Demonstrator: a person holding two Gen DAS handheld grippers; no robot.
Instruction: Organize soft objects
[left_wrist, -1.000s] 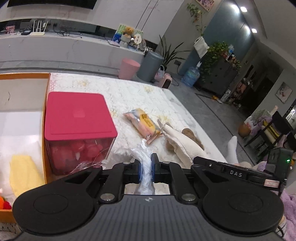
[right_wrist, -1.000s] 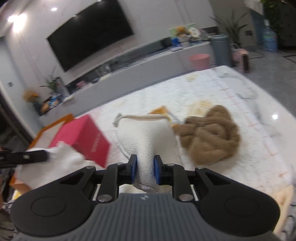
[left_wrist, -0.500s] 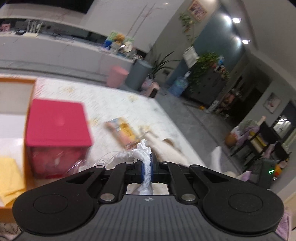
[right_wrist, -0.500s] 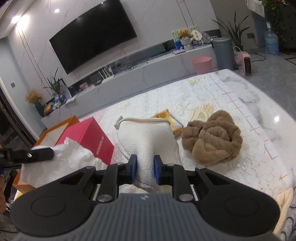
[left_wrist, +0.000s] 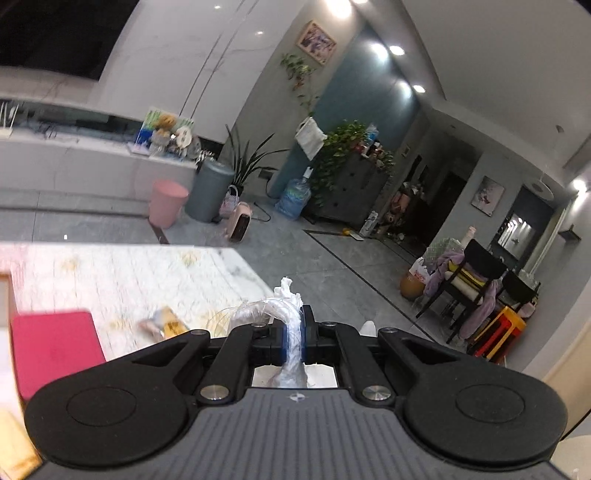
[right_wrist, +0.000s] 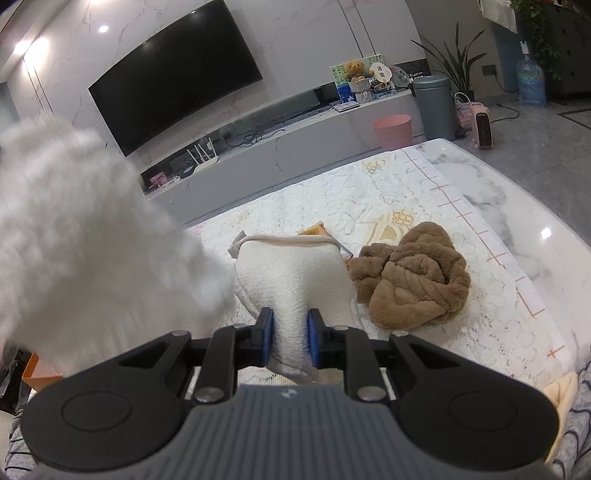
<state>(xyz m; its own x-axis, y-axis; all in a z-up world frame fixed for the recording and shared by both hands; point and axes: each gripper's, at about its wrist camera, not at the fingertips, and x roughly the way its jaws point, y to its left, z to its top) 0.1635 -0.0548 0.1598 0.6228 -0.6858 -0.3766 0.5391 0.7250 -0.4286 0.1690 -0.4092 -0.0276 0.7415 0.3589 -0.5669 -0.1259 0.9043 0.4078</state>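
My left gripper (left_wrist: 294, 334) is shut on the twisted neck of a clear plastic bag (left_wrist: 291, 321) and holds it well above the table. That bag (right_wrist: 92, 236) fills the left of the right wrist view as a big white blur. My right gripper (right_wrist: 290, 338) is shut on a cream fleece cloth (right_wrist: 291, 273) that lies on the lace-covered table (right_wrist: 406, 206). A brown fuzzy bundle (right_wrist: 413, 284) rests just right of the cloth. A yellow snack packet (left_wrist: 166, 325) lies beyond the cloth, partly hidden.
A pink-lidded box (left_wrist: 51, 350) stands at the table's left, with an orange-rimmed tray edge (right_wrist: 40, 373) beside it. The table's rounded marble edge (right_wrist: 524, 206) runs along the right. Beyond it are a pink bin (right_wrist: 392, 129), a grey bin (right_wrist: 434, 103) and a small heater (right_wrist: 483, 127).
The left gripper has risen with the bag, so the table and pink box sank low in its view. The bag now looms large in the right wrist view. The right gripper stayed put.
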